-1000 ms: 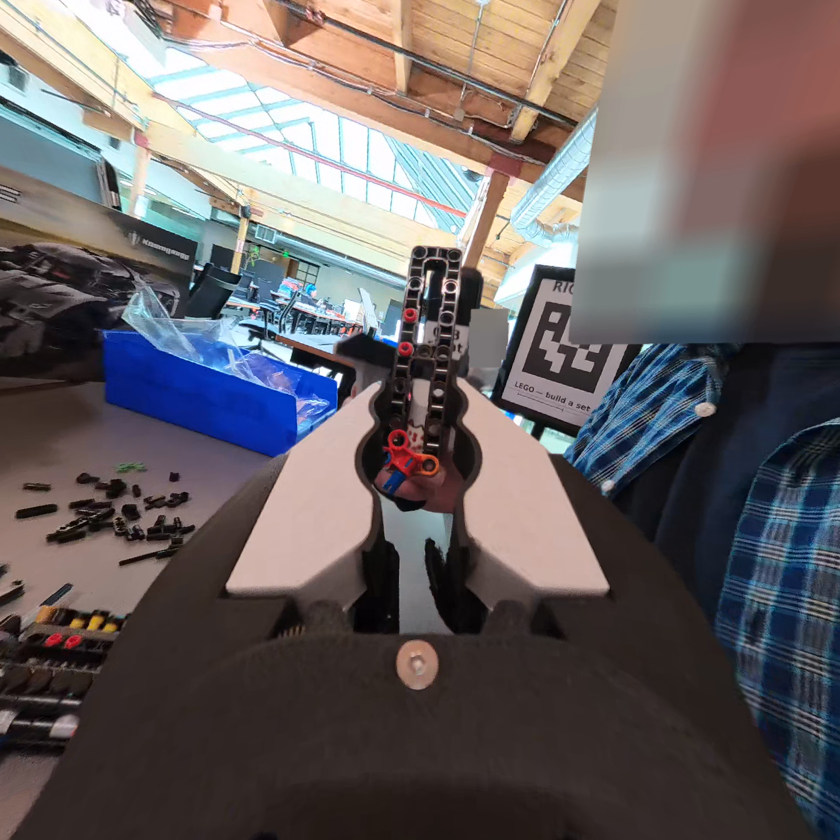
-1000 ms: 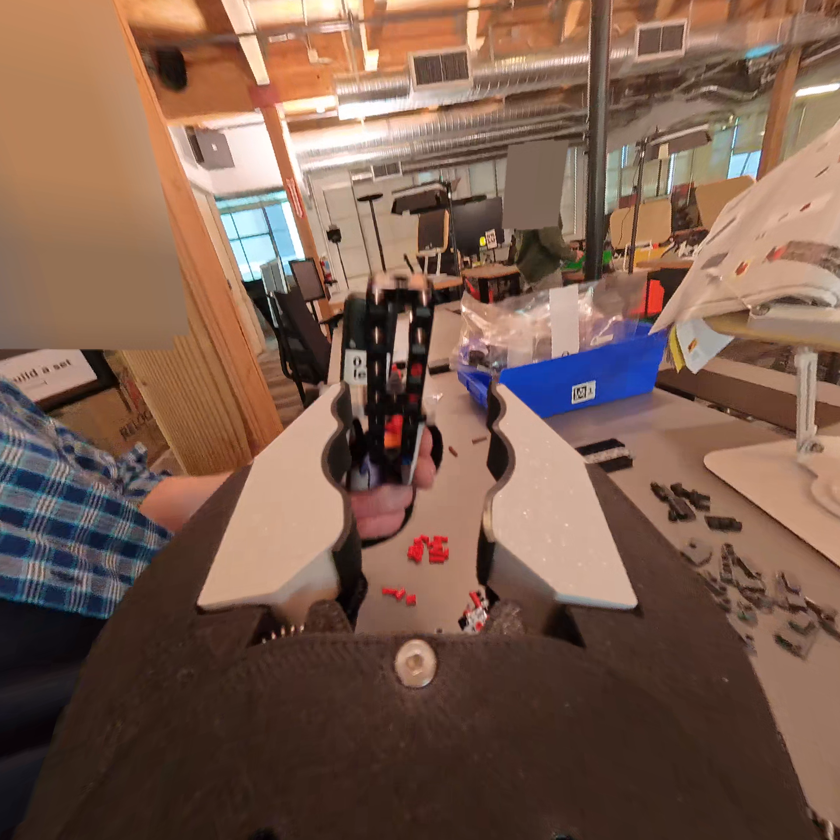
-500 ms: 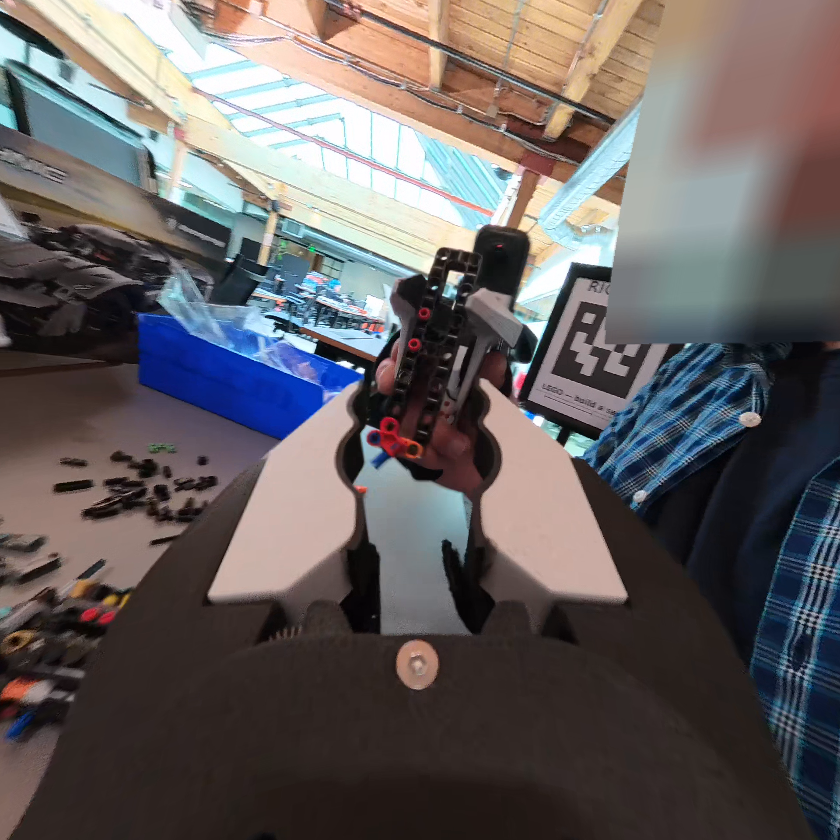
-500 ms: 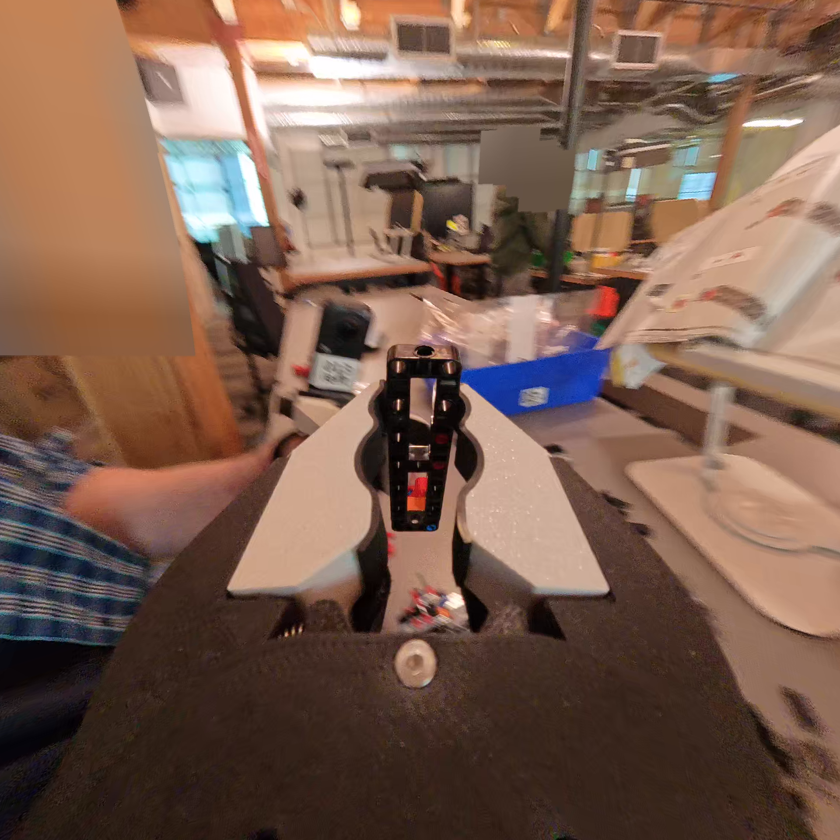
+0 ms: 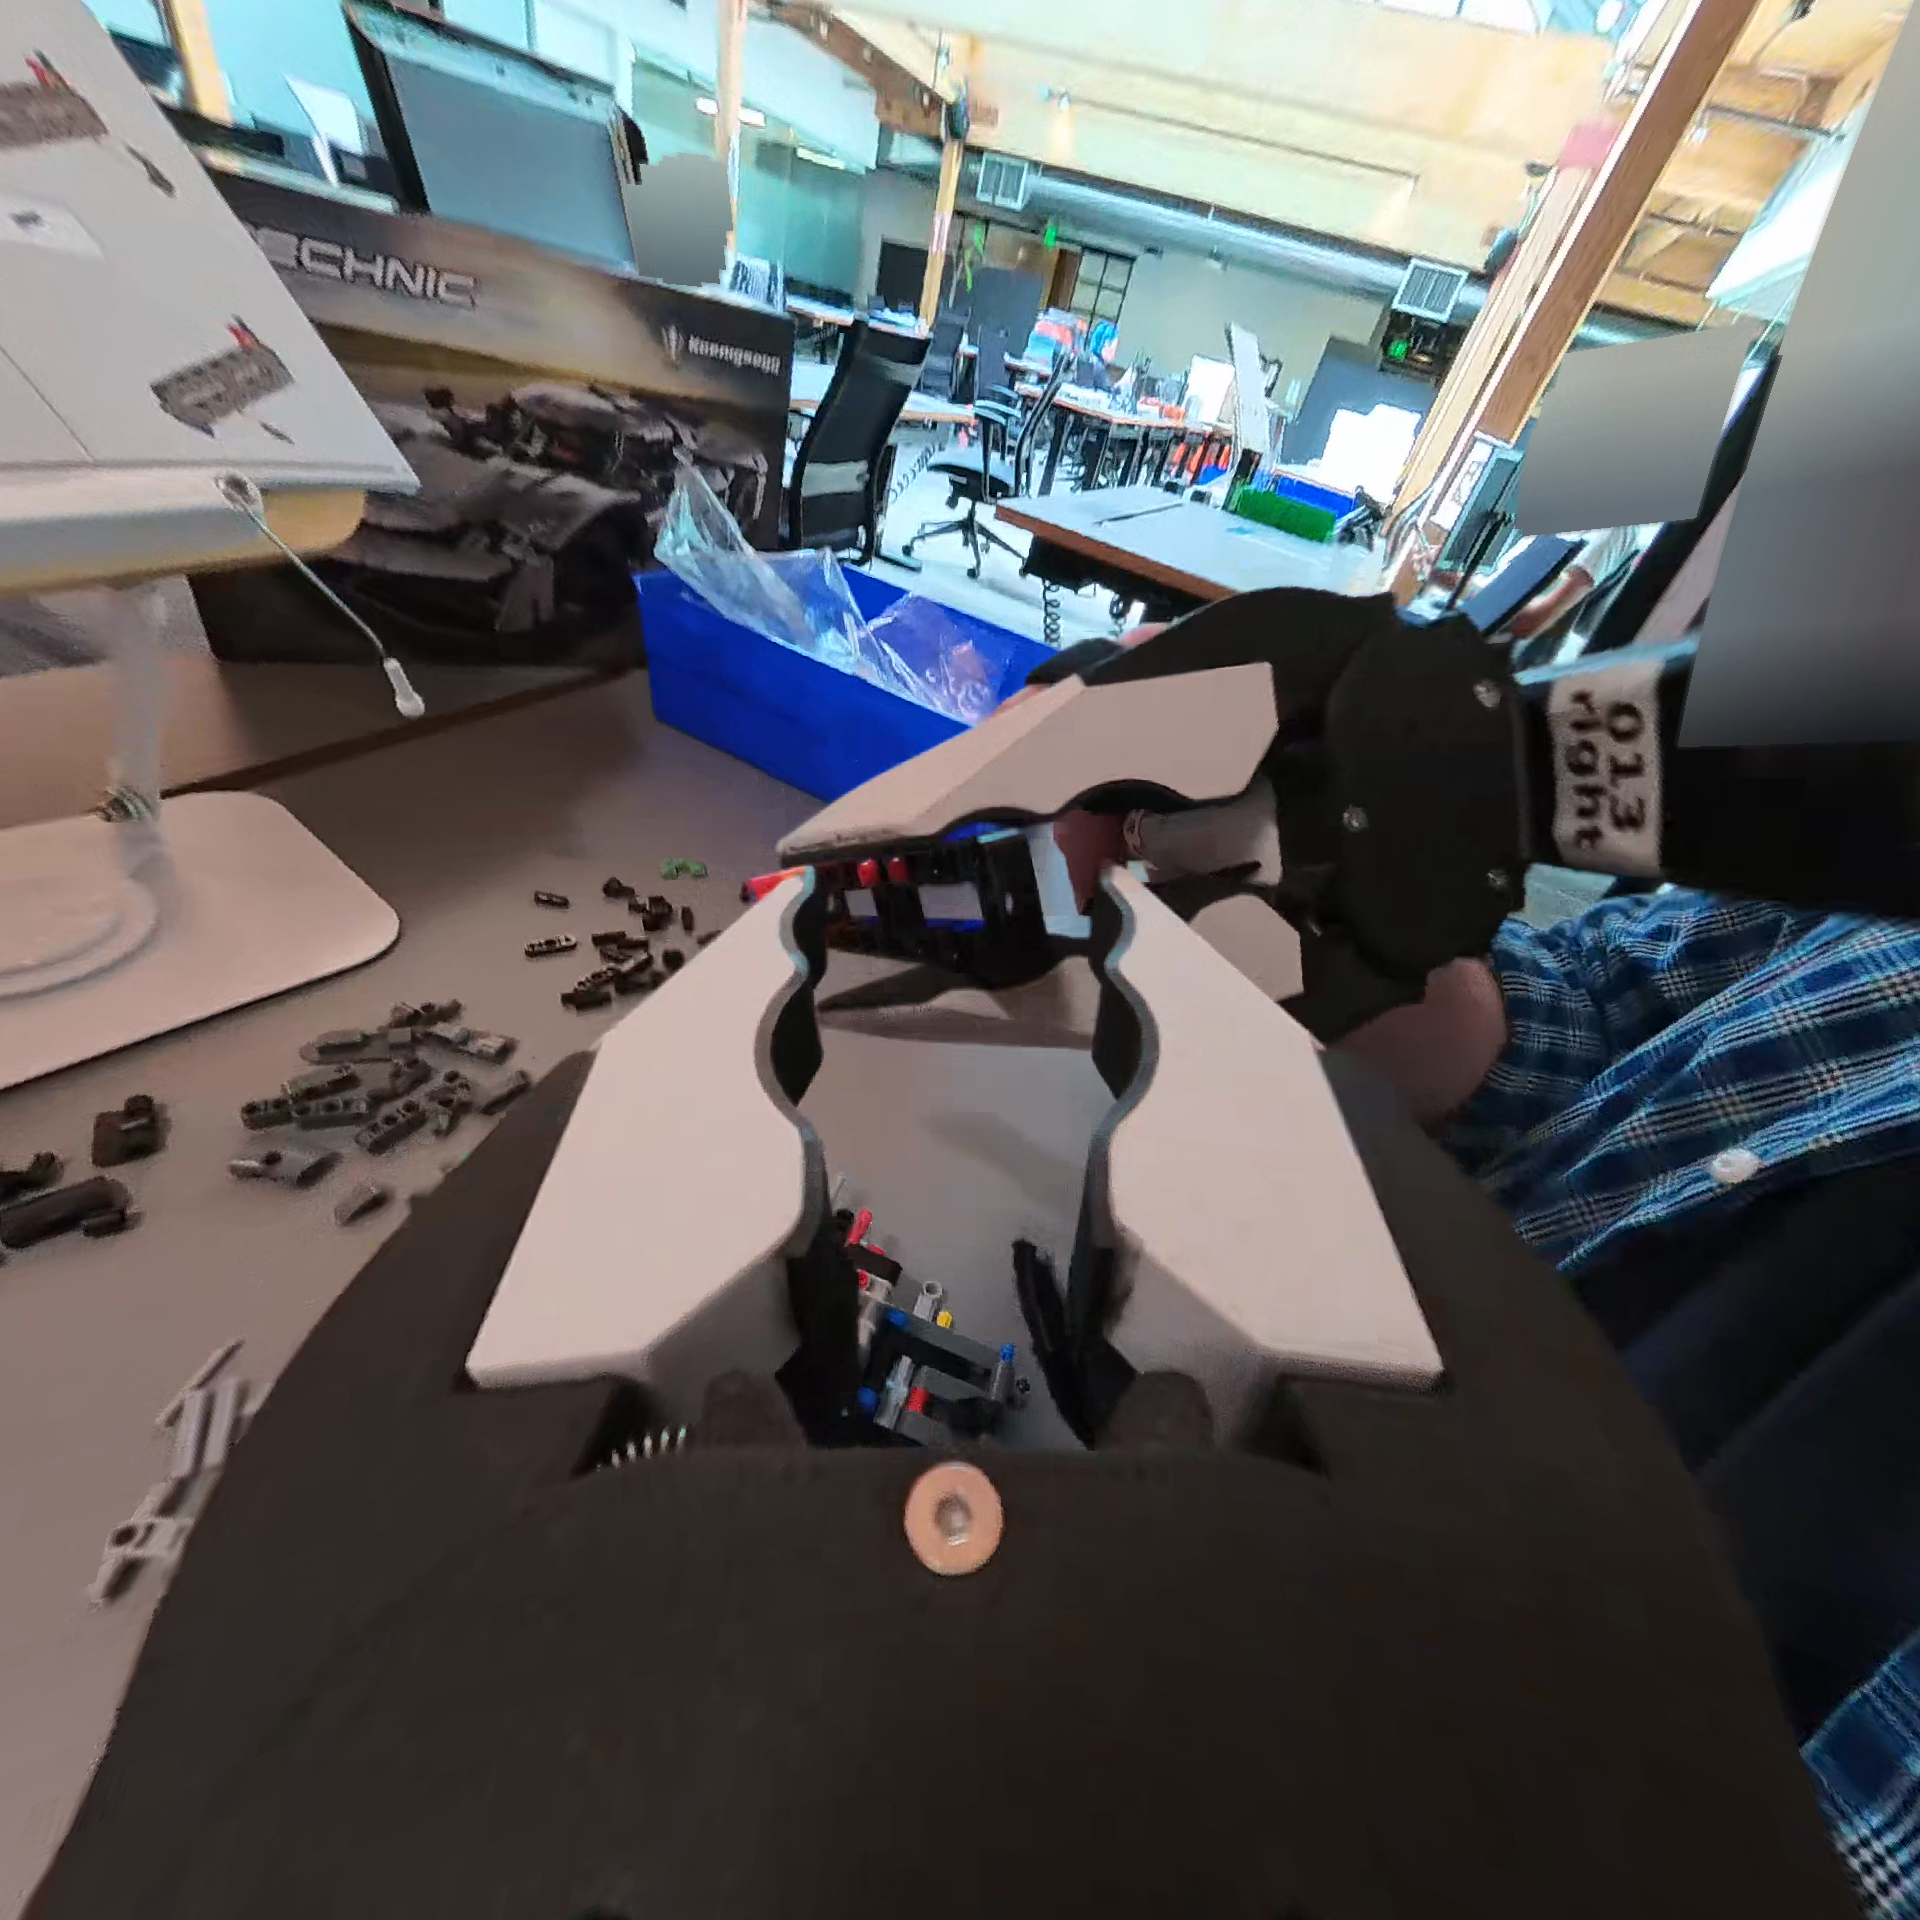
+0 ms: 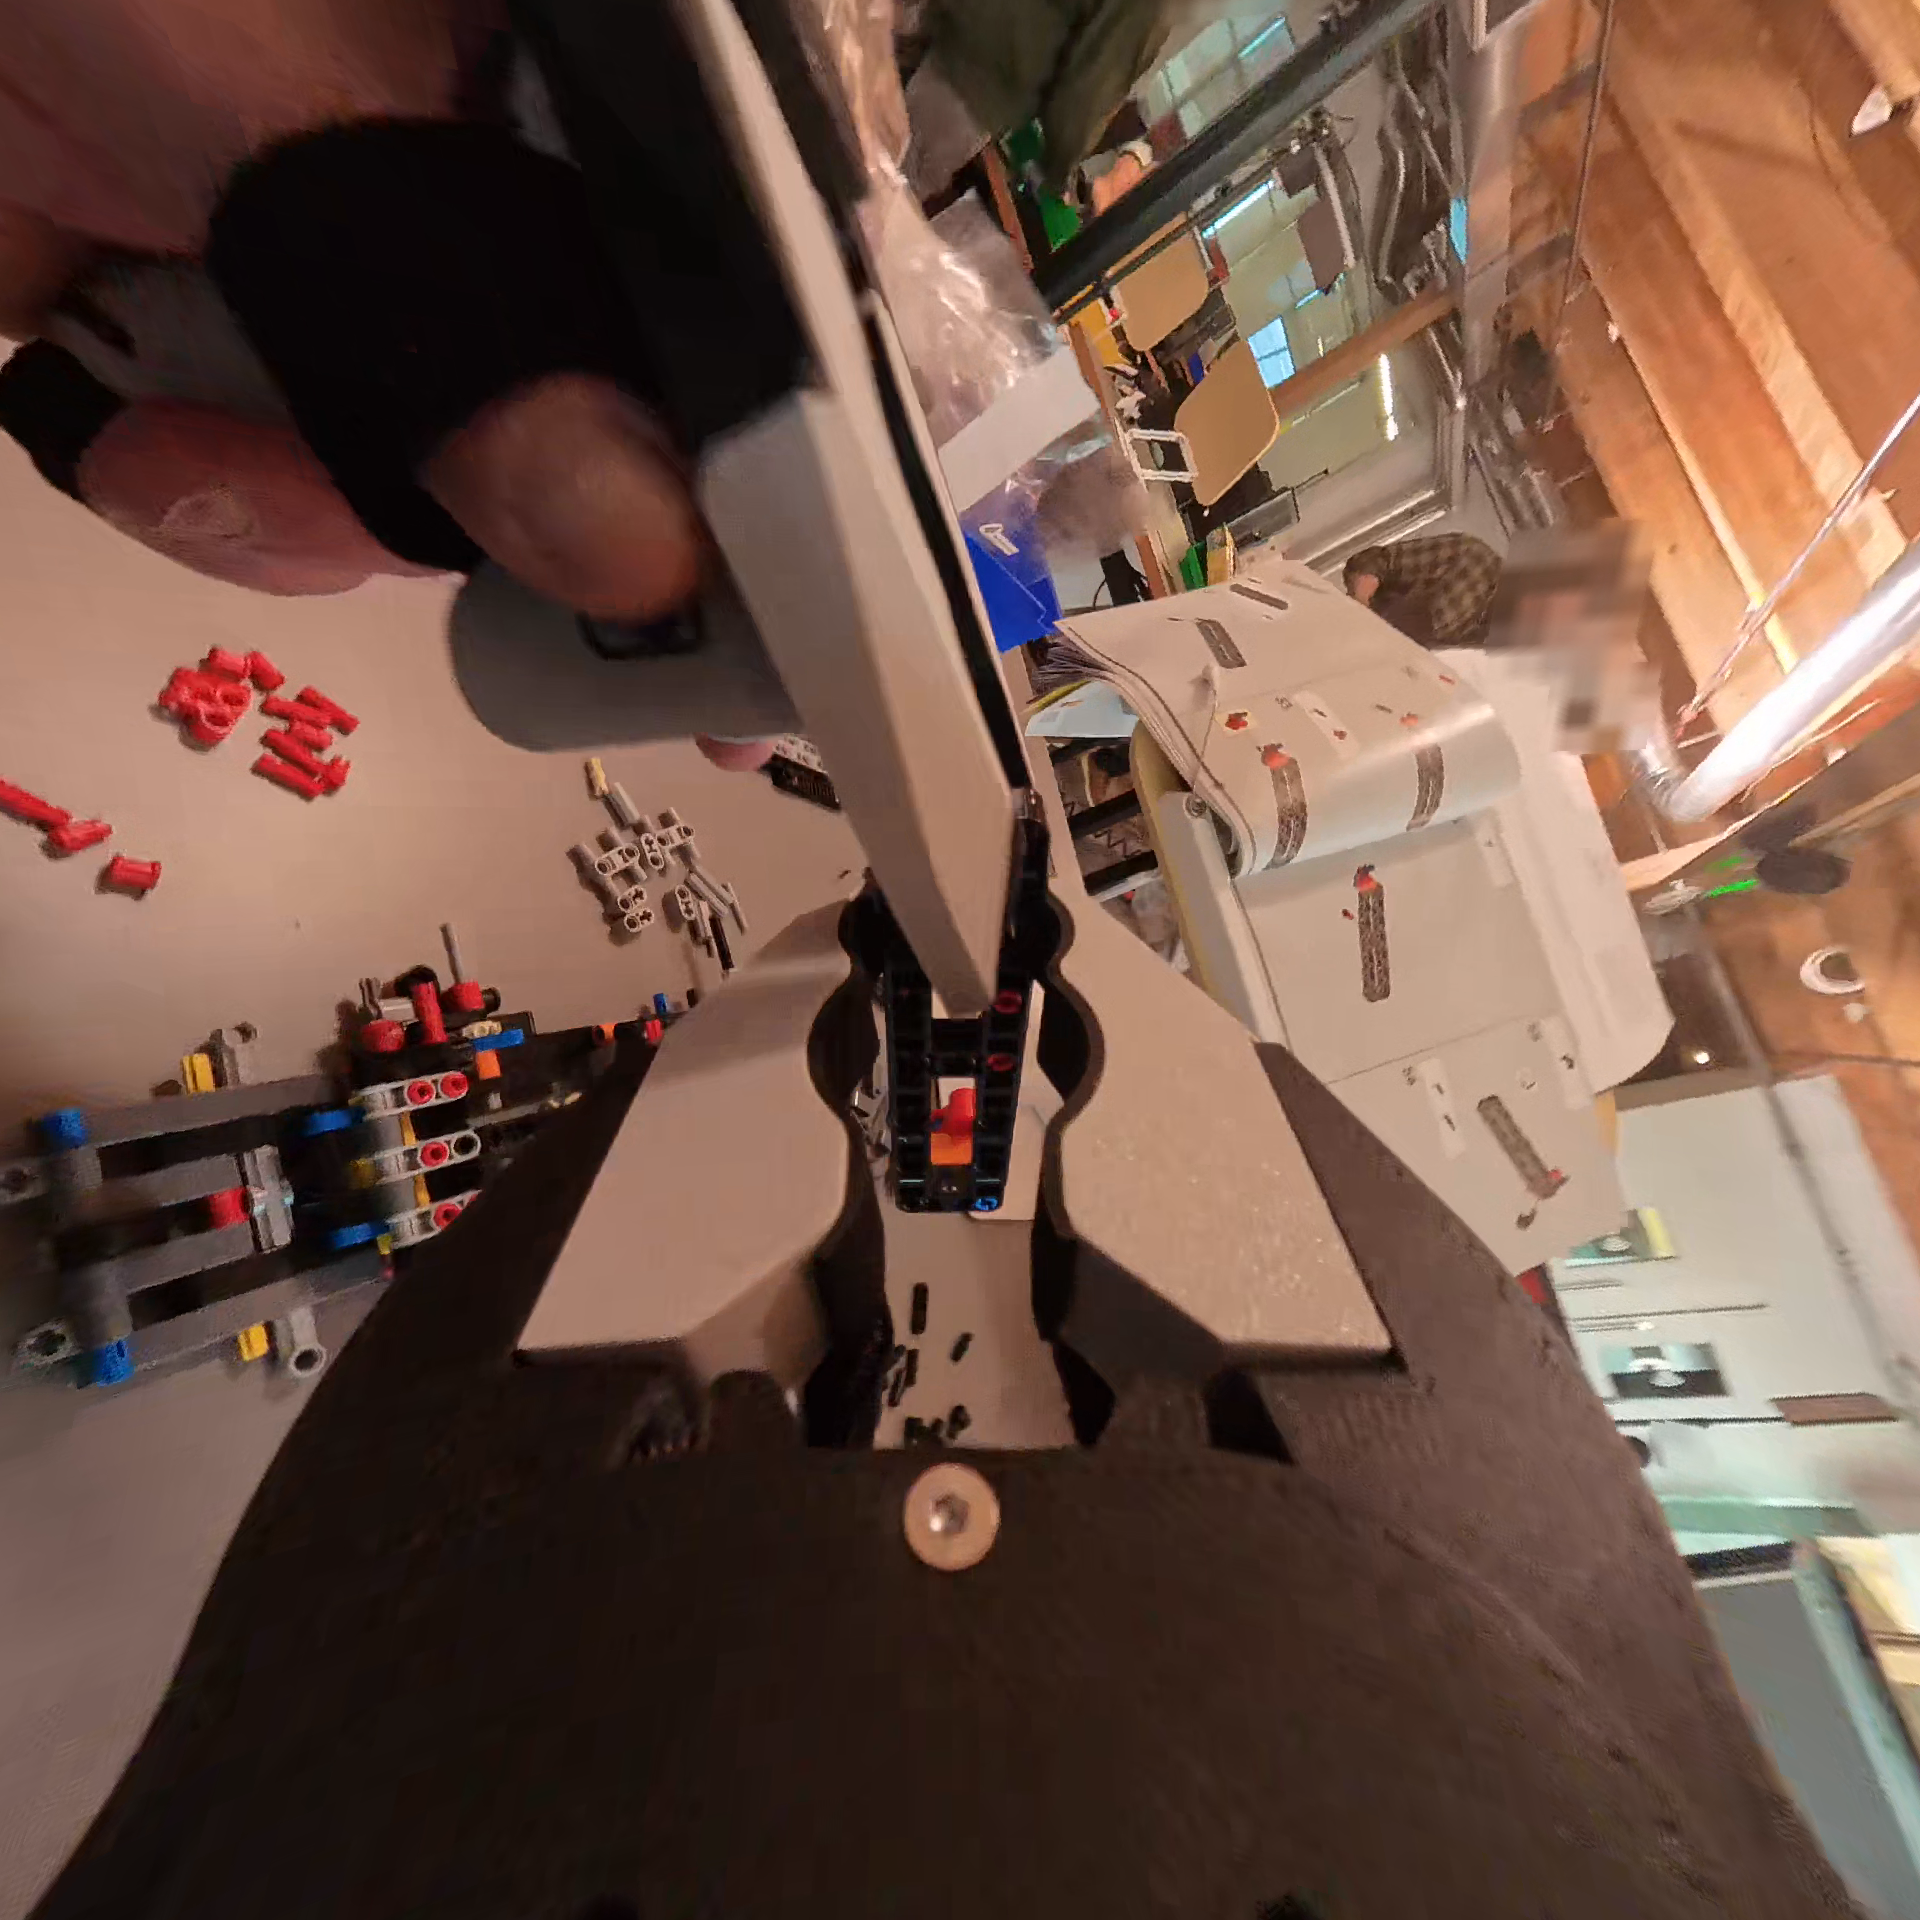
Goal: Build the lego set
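A black Technic frame (image 6: 951,1101) with red pins and an orange-red piece inside is clamped between my right gripper's (image 6: 951,935) fingers. In the left wrist view the right gripper (image 5: 831,883) comes in from the right, rolled on its side, and holds the frame (image 5: 935,925) flat above the table. My left gripper (image 5: 956,904) is wide open, its fingertips on either side of the frame's end. One left finger (image 6: 883,727) crosses the right wrist view down to the frame's far end.
A grey and black chassis assembly (image 6: 208,1195) lies on the grey table, also under my left gripper (image 5: 925,1351). Red pins (image 6: 260,717), grey connectors (image 6: 655,862) and black parts (image 5: 613,945) are scattered about. An instruction booklet on a stand (image 5: 156,312), a blue bin (image 5: 790,707) and the set's box (image 5: 520,416) stand behind.
The left gripper held the frame upright; the right gripper closed on it and the left let go. Both have tipped down toward the table, and the right gripper rolled sideways with the frame.
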Tool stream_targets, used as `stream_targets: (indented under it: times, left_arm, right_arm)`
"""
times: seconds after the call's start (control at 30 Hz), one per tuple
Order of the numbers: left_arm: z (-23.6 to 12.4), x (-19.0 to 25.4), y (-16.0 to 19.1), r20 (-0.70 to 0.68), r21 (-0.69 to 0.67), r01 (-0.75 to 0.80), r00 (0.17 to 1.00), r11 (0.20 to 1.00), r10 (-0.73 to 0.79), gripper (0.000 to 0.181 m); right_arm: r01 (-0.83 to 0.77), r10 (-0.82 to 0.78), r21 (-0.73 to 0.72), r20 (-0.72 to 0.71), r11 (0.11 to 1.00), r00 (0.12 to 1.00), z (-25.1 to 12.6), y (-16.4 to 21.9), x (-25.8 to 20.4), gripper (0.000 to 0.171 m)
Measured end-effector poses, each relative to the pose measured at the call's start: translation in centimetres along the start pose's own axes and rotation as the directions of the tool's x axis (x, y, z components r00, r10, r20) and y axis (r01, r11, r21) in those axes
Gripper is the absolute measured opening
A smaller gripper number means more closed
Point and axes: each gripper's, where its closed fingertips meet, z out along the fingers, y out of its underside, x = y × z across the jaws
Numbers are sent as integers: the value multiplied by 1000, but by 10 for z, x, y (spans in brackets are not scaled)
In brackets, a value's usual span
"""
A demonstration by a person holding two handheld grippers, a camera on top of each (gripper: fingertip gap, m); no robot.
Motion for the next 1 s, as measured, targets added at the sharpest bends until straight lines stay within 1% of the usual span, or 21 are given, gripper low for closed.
stream_targets:
  times: [0.1, 0.17, 0.23, 0.37, 0.43, 0.47, 0.5, 0.57, 0.67, 0.77, 0.83, 0.9, 1.0]
  left_arm:
    - [5, -5, 12, 29, -31, 38, 999, 999, -37, 31]
    - [5, -6, 16, 25, -28, 68, 997, 997, -68, 17]
    - [4, -10, 19, 47, -17, 73, 996, 997, -72, 7]
    - [4, -15, 21, 44, 5, 119, 992, 993, -119, 7]
    - [4, -16, 19, 28, 30, 154, 988, 988, -155, 7]
    - [4, -18, 20, 31, 34, 162, 986, 986, -163, 7]
    - [4, -21, 20, 42, 42, 164, 985, 986, -165, 7]
    - [1, -25, 17, 34, 75, 198, 979, 977, -201, 7]
    - [-5, -32, 13, 20, 118, 240, 970, 964, -244, 7]
    - [-13, -36, 7, -14, 161, 298, 954, 941, -299, 7]
    - [-17, -37, 4, -43, 179, 325, 946, 929, -322, 7]
    - [-18, -35, 3, -71, 180, 341, 940, 923, -333, 7]
    - [-17, -34, 5, -99, 175, 360, 932, 916, -348, 7]
  right_arm:
    - [68, -68, -35, 0, 997, 998, 4, 1, -8, 24]
    - [90, -90, -43, 9, 995, 996, 6, 3, -11, 24]
    - [111, -110, -45, 9, 993, 994, 8, 2, -14, 24]
    - [115, -115, -47, 8, 992, 993, 12, 4, -15, 24]
    - [90, -90, -34, 9, 995, 996, 14, 4, -14, 24]
    - [74, -73, -42, 17, 996, 997, 15, 6, -14, 27]
    - [57, -56, -46, 12, 997, 998, 16, 7, -12, 37]
    - [16, -16, -22, 25, 1000, 1000, 13, 6, -11, 45]
    - [-133, 132, 25, 59, 991, 990, 5, 10, -2, 53]
    - [-238, 236, 44, 52, 970, 970, -4, 30, 16, 52]
    - [-305, 299, 74, 85, 949, 950, -10, 37, 21, 50]
    - [-333, 323, 102, 107, 937, 940, -15, 39, 23, 49]
    - [-342, 321, 124, 167, 931, 932, -16, 37, 16, 41]
